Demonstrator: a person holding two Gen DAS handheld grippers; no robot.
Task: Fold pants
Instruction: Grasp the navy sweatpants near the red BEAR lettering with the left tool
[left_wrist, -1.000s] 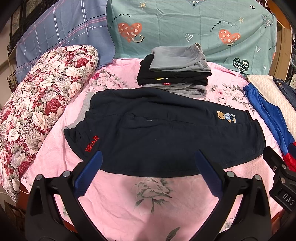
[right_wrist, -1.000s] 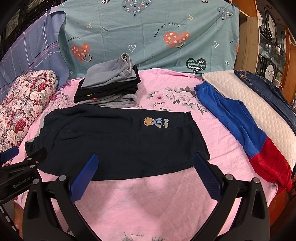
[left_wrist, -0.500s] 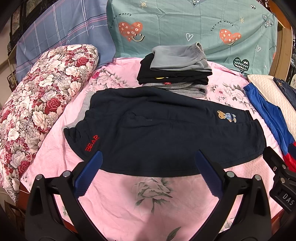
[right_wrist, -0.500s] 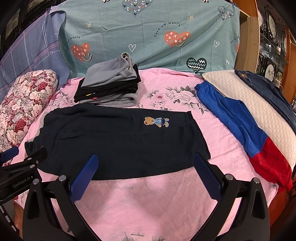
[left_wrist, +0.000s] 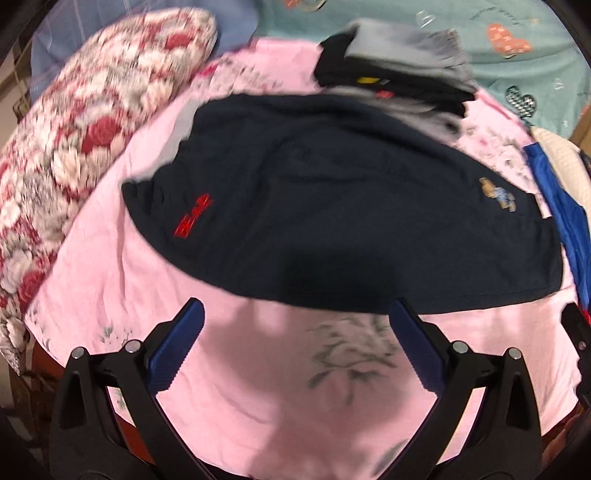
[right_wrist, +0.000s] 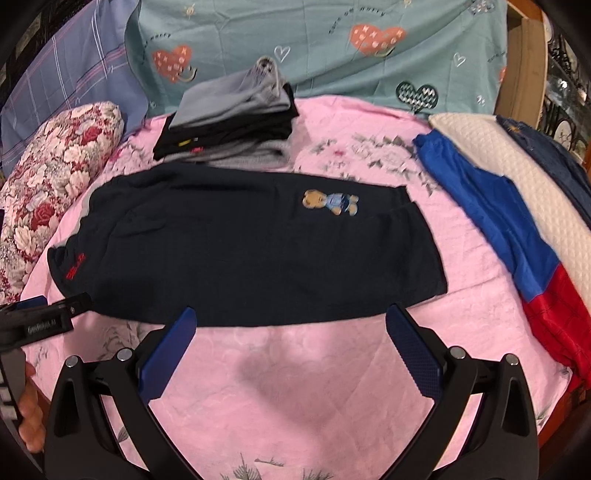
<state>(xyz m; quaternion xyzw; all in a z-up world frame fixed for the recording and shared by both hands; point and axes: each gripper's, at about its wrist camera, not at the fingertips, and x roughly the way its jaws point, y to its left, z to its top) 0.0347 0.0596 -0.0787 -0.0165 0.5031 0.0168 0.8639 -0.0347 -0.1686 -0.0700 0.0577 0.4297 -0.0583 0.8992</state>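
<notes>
Left wrist view, blurred: the left gripper (left_wrist: 295, 332) hangs with its blue-padded fingers (left_wrist: 177, 350) spread wide and holding nothing, just above the pink floral bedspread (left_wrist: 258, 387) and just short of the near hem of the dark navy pants (left_wrist: 332, 206). The pants lie flat and unfolded across the middle of the bed, red lettering (left_wrist: 194, 216) near one end and a small bear patch (left_wrist: 498, 194) near the other. From the right wrist view, the right gripper (right_wrist: 291, 332) is likewise spread and empty, poised over the bedspread at the same near hem, its tips apart from the cloth. Behind the pants sits a stack of folded grey and black clothes (right_wrist: 232, 122), touching or nearly touching their far edge. A floral pillow (right_wrist: 55, 166) lies to the left; a blue-and-red garment (right_wrist: 509, 236) lies to the right beside a white quilted cushion (right_wrist: 517, 166). A teal sheet printed with hearts (right_wrist: 332, 48) covers the headboard end.
</notes>
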